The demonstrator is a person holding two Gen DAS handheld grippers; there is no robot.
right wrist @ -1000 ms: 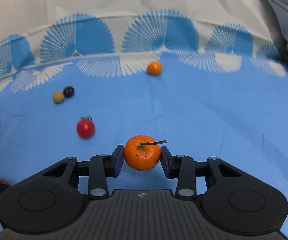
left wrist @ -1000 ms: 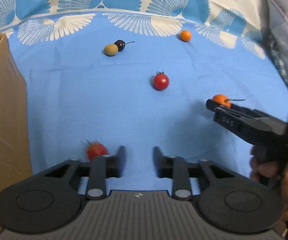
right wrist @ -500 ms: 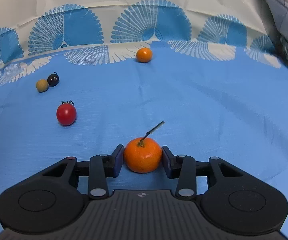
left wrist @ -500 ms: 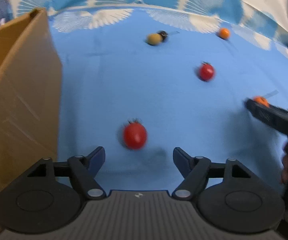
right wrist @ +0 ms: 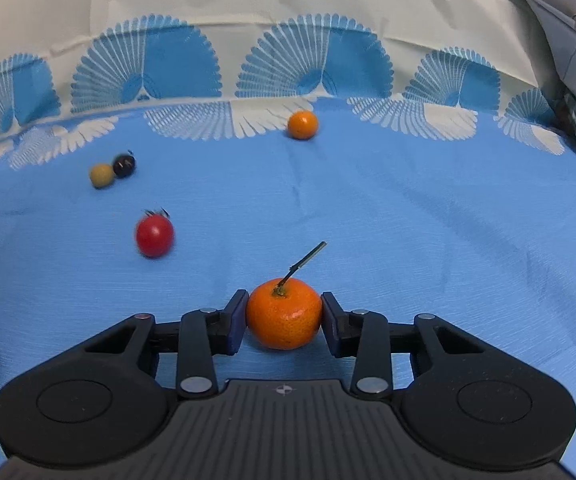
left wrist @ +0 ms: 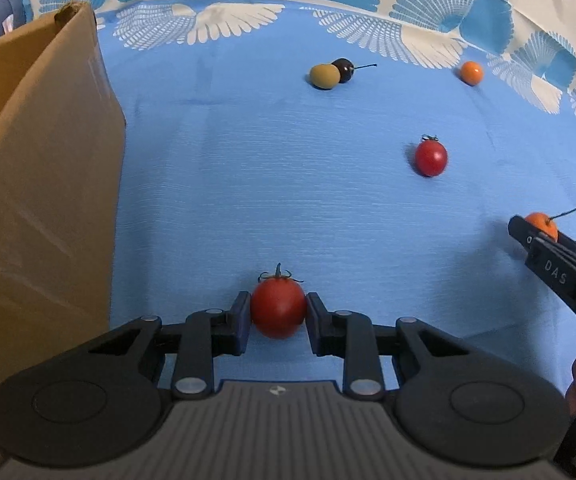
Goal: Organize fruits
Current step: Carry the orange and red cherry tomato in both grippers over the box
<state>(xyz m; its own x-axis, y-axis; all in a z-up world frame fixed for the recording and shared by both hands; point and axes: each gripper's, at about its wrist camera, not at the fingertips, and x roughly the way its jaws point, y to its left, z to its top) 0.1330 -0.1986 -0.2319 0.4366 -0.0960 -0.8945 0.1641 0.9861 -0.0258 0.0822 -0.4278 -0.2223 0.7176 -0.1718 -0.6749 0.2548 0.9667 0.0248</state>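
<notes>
My left gripper (left wrist: 278,310) is shut on a red tomato (left wrist: 278,307) low over the blue cloth (left wrist: 272,184), next to the cardboard box (left wrist: 36,200). My right gripper (right wrist: 284,318) is shut on a stemmed mandarin (right wrist: 284,313); it also shows in the left wrist view (left wrist: 543,226) at the right edge. A second red tomato (left wrist: 430,157) (right wrist: 154,235) lies mid-cloth. A yellow-green fruit (left wrist: 323,76) (right wrist: 102,175) touches a dark cherry (left wrist: 344,69) (right wrist: 124,165) farther back. A small orange (left wrist: 471,73) (right wrist: 303,124) lies near the patterned border.
The open cardboard box stands along the left side of the cloth. The cloth's white and blue fan-patterned border (right wrist: 288,76) rises at the back. Grey fabric (right wrist: 567,20) is bunched at the far right.
My left gripper moved up to the near tomato and closed its jaws on it. My right gripper keeps its hold on the mandarin and has shifted only slightly.
</notes>
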